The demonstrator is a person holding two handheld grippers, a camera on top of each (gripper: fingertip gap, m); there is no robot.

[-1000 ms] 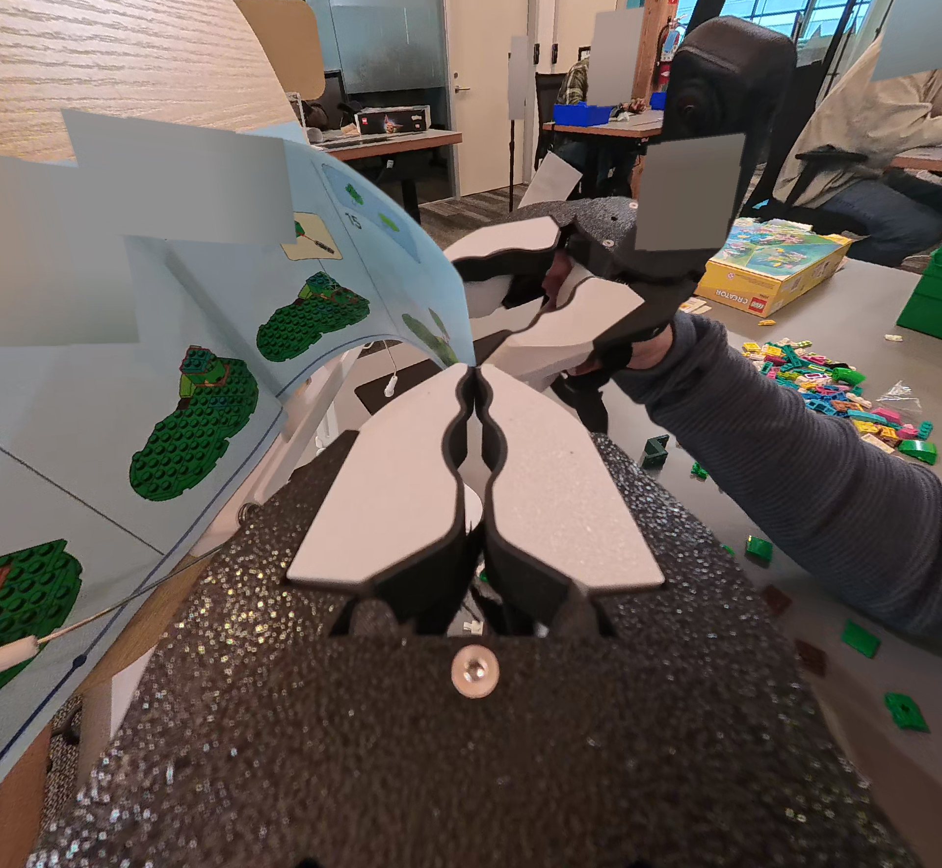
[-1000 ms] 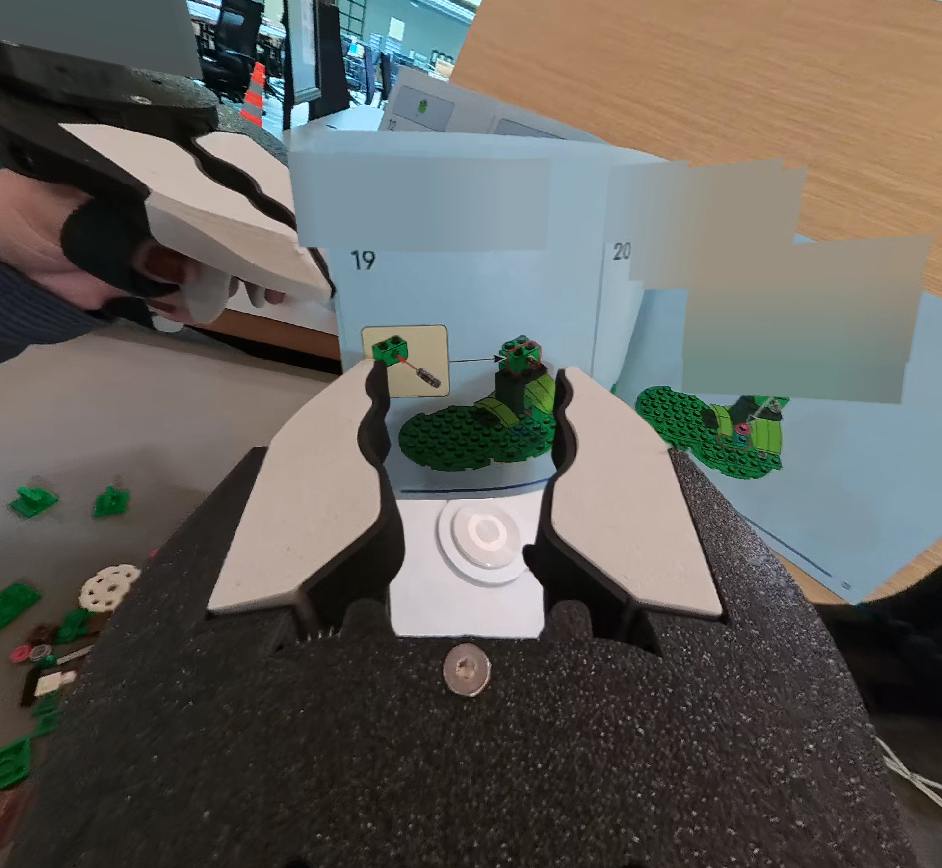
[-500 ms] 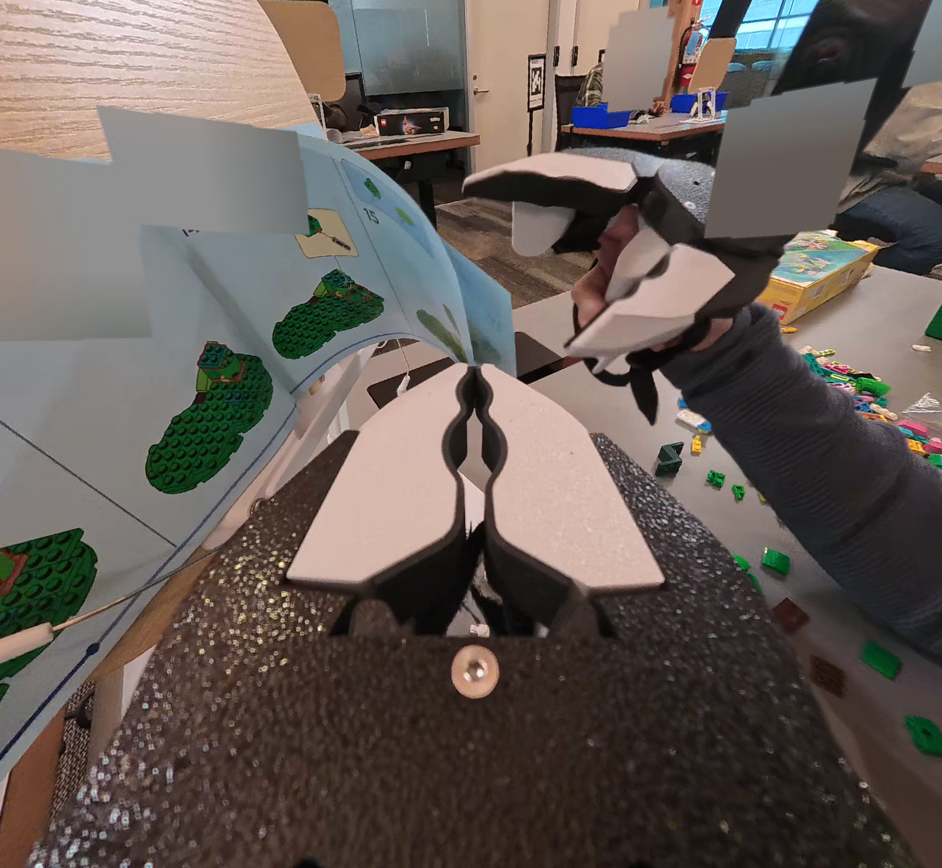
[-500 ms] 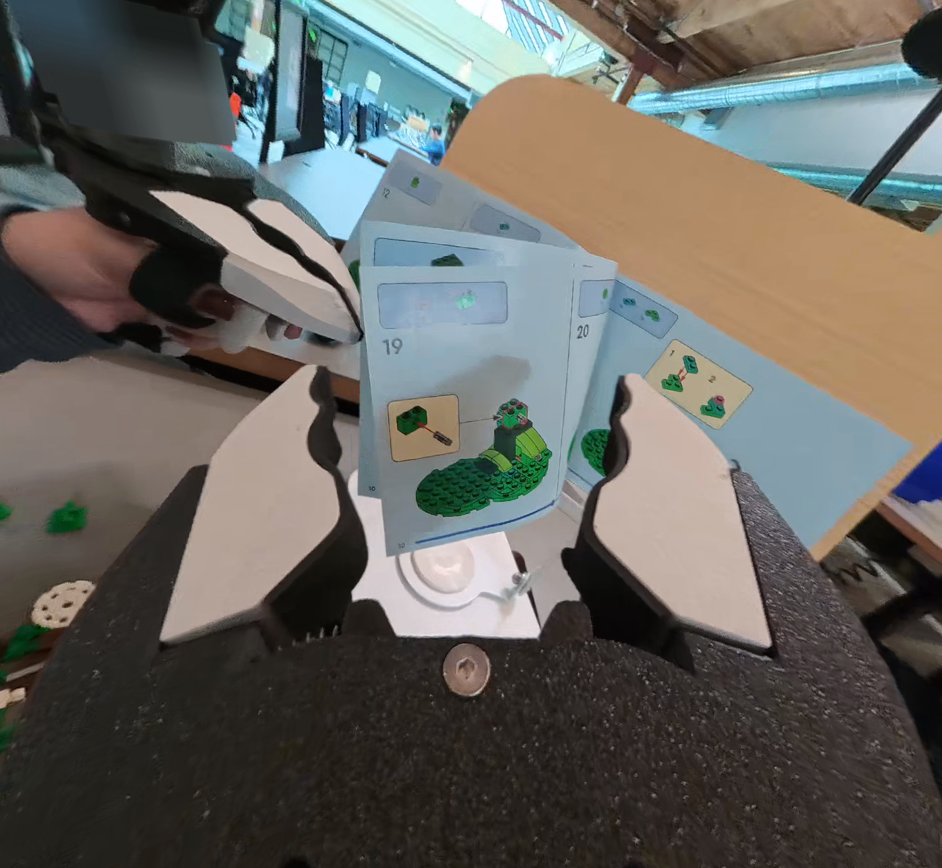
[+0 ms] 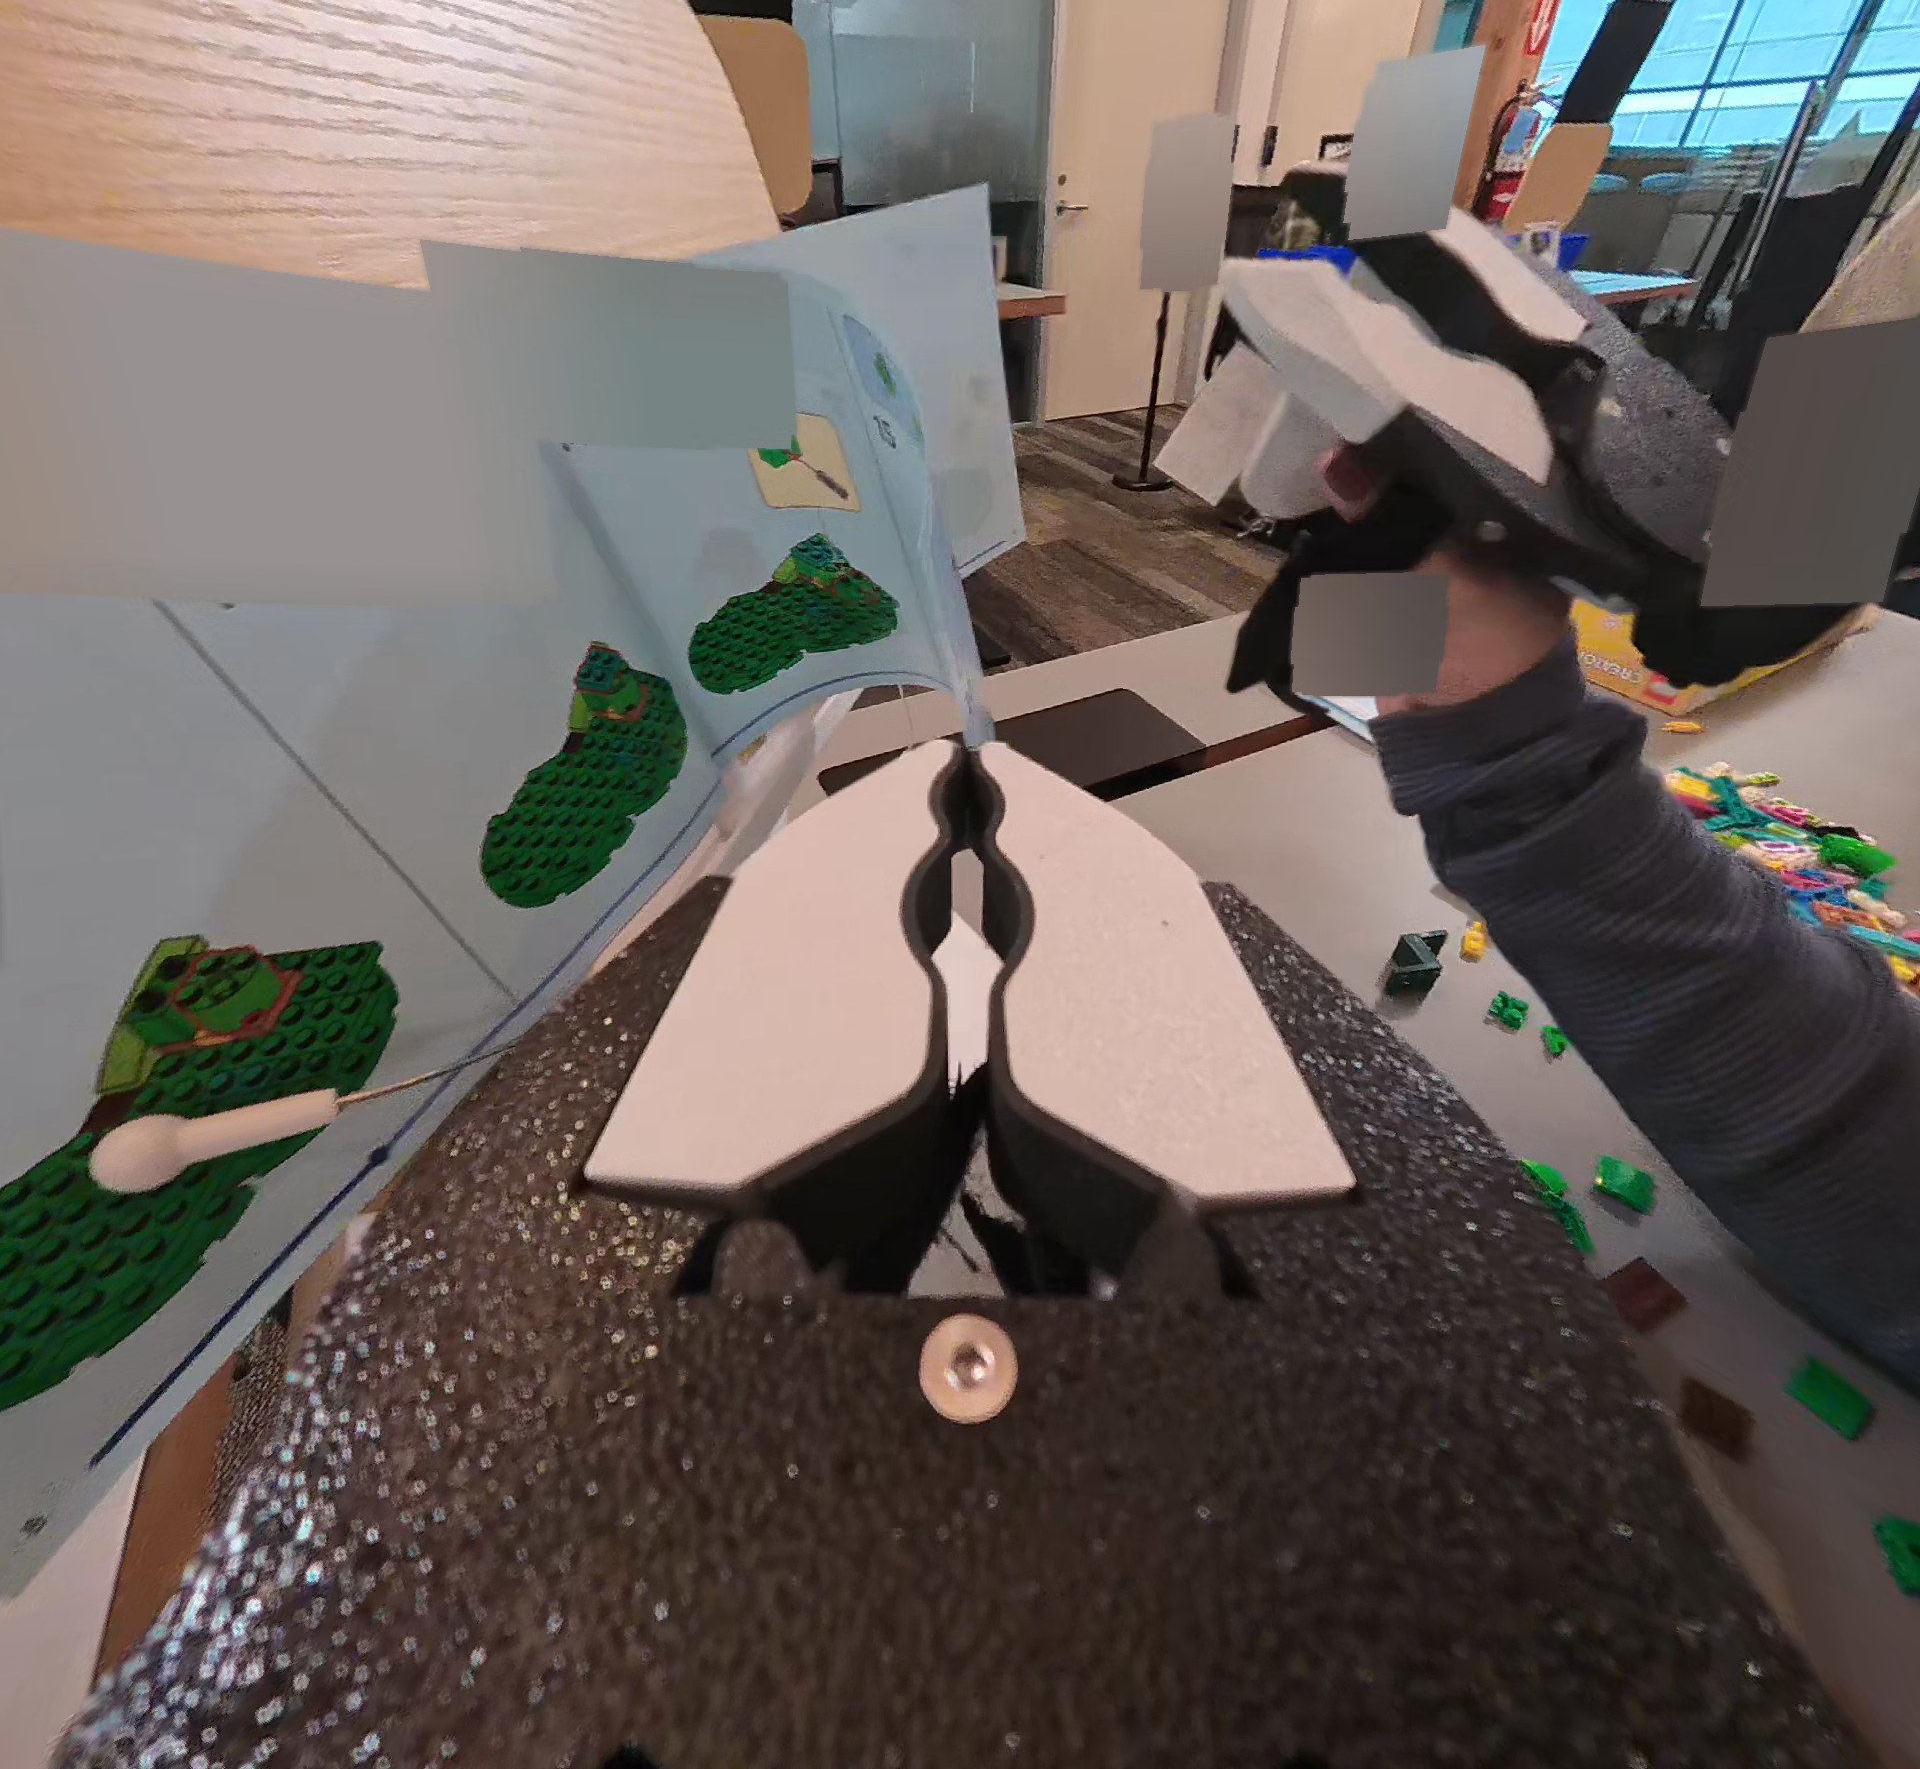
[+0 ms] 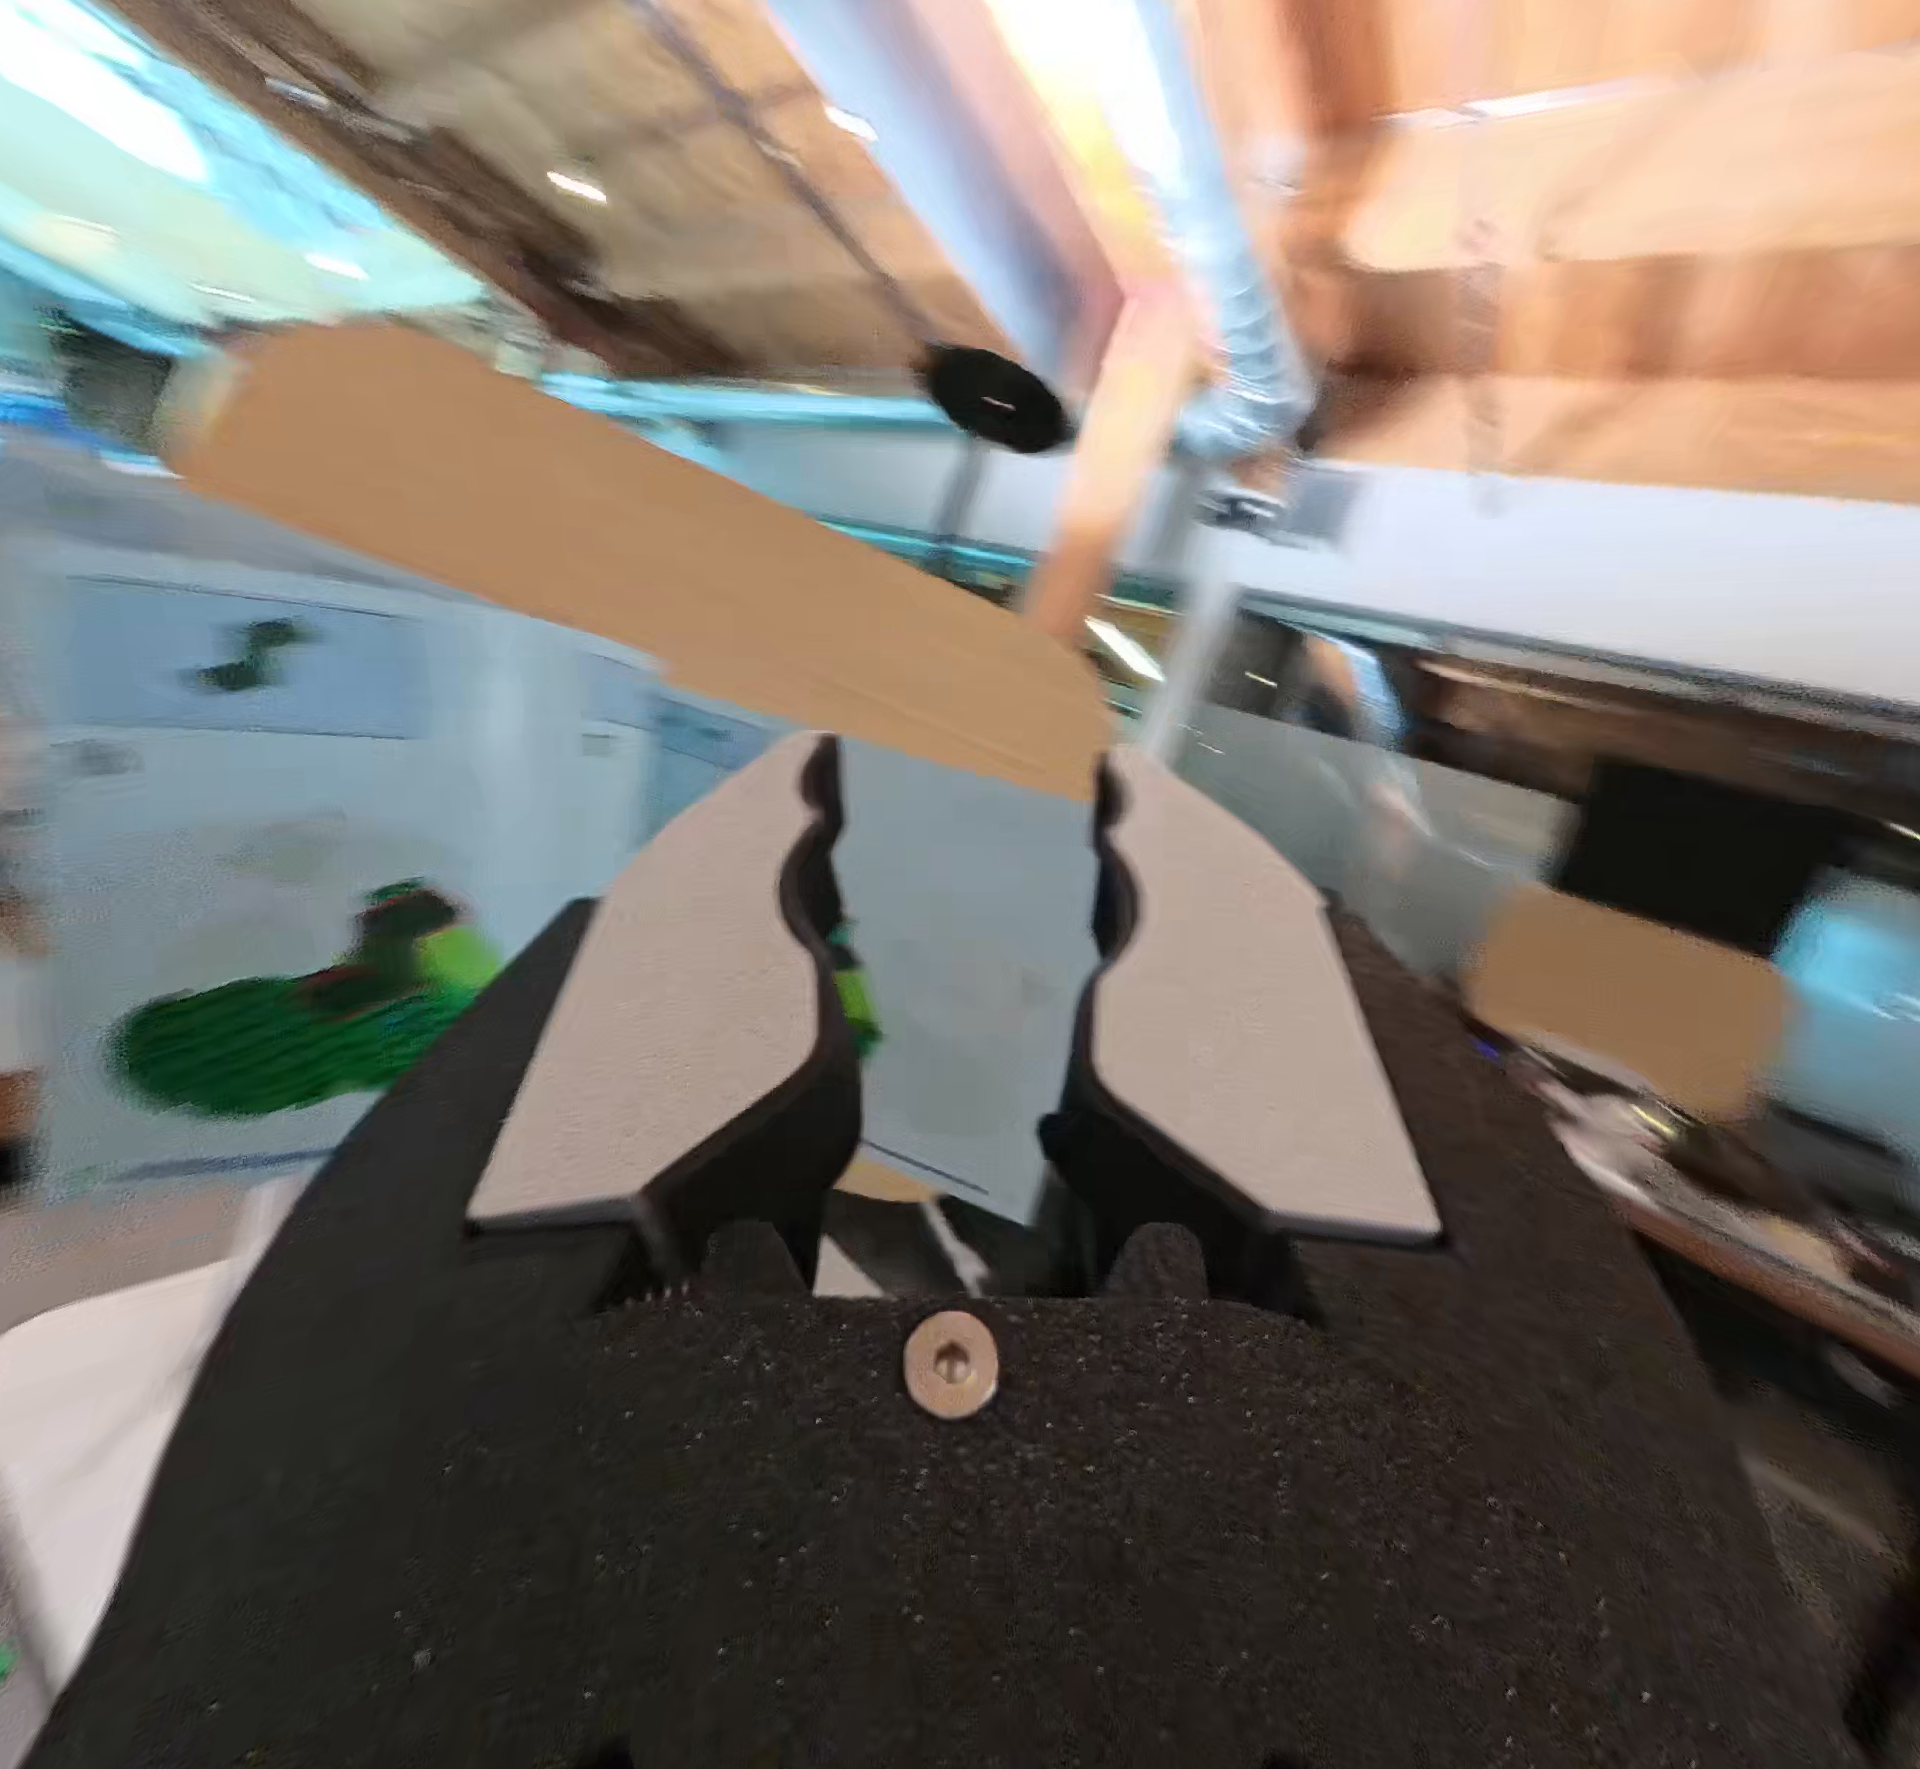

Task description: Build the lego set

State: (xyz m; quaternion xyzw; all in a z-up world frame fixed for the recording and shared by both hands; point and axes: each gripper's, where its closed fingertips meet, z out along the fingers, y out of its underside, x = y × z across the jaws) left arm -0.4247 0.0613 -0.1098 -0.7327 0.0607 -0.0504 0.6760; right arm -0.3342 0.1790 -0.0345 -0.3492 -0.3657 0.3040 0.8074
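Left gripper (image 5: 966,763): pale grey finger faces edged black, on a speckled black body. Right gripper (image 6: 966,784): same grey and black colouring. Instruction booklet (image 5: 436,680): pale blue pages printed with studded green models and a cream inset box. Panel (image 5: 312,36) behind the booklet: light wood grain. Surface (image 5: 1299,846): plain grey. Loose bricks (image 5: 1621,1184): mostly green, some dark brown; brick pile (image 5: 1808,867): mixed pink, yellow, teal. Sleeve (image 5: 1662,940): dark grey with fine stripes. Box (image 5: 1621,670): yellow.

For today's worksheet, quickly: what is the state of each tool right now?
Left tool: closed, pinching the edge of an instruction booklet page.
Right tool: open, holding nothing; its view is blurred.
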